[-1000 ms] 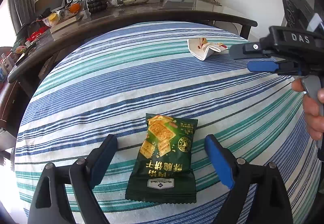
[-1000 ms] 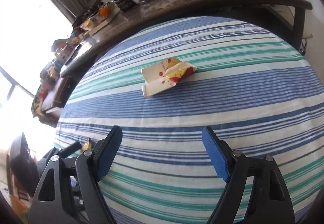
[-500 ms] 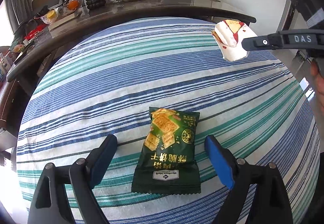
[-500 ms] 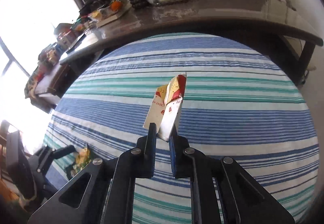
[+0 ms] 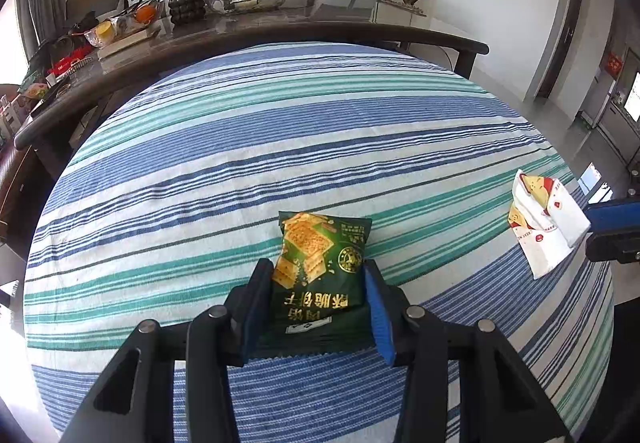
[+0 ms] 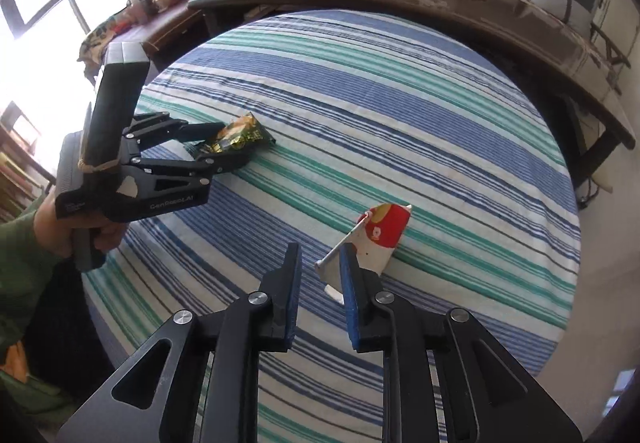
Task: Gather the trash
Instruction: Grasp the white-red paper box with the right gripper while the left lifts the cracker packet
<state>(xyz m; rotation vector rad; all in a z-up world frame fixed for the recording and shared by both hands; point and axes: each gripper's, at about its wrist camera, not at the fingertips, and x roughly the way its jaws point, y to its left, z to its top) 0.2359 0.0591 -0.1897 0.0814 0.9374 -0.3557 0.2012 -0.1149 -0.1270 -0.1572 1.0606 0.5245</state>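
A green cracker packet [image 5: 320, 263] lies on the striped tablecloth [image 5: 280, 123]. My left gripper [image 5: 316, 267] is closing, and its blue pads press on the packet's two sides. The right wrist view shows the same grip, with the left gripper [image 6: 216, 147] around the packet [image 6: 240, 137]. A white and red paper wrapper [image 6: 380, 239] hangs at the tip of my right gripper [image 6: 320, 255]. That gripper's jaws are opening. The wrapper rests against the right pad only, and the left pad stands apart from it. In the left wrist view the wrapper [image 5: 548, 227] sits by the table's right edge.
A long dark table [image 5: 320, 31] runs behind the round one, crowded with a potted plant [image 5: 184, 3], bowls and packets. A hand in a green sleeve [image 6: 24, 263] holds the left gripper. The floor drops away past the cloth's right edge.
The left jaws came together onto the green packet. The right gripper carried the wrapper toward the table's right edge, rolled, and its jaws parted from a tight grip.
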